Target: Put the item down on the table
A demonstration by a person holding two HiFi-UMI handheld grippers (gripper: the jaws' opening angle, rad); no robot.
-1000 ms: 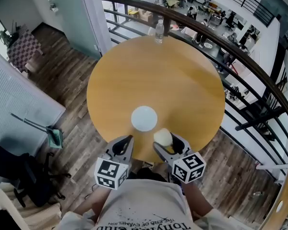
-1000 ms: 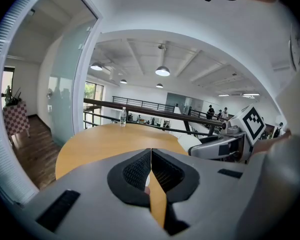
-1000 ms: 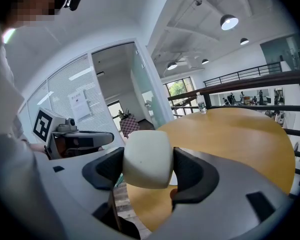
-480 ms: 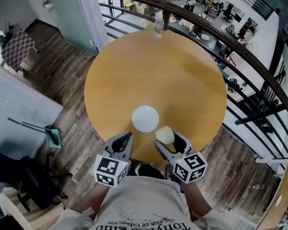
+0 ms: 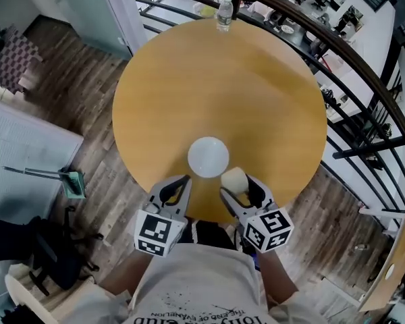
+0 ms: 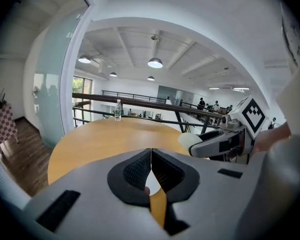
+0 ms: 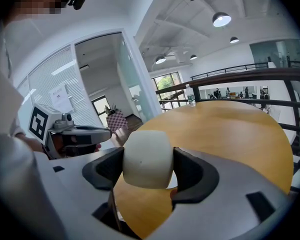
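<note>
Over the round table (image 5: pixel 216 79), right tongs (image 5: pixel 237 186) grip the cream item (image 7: pixel 147 158); left tongs (image 6: pixel 151 156) pressed together.

Right tool (image 5: pixel 237 187), clamped on the cream-white rounded item (image 5: pixel 233 177), has edged forward over the bench (image 5: pixel 223 79) edge, nearer the white disc (image 5: pixel 208 156).
</note>
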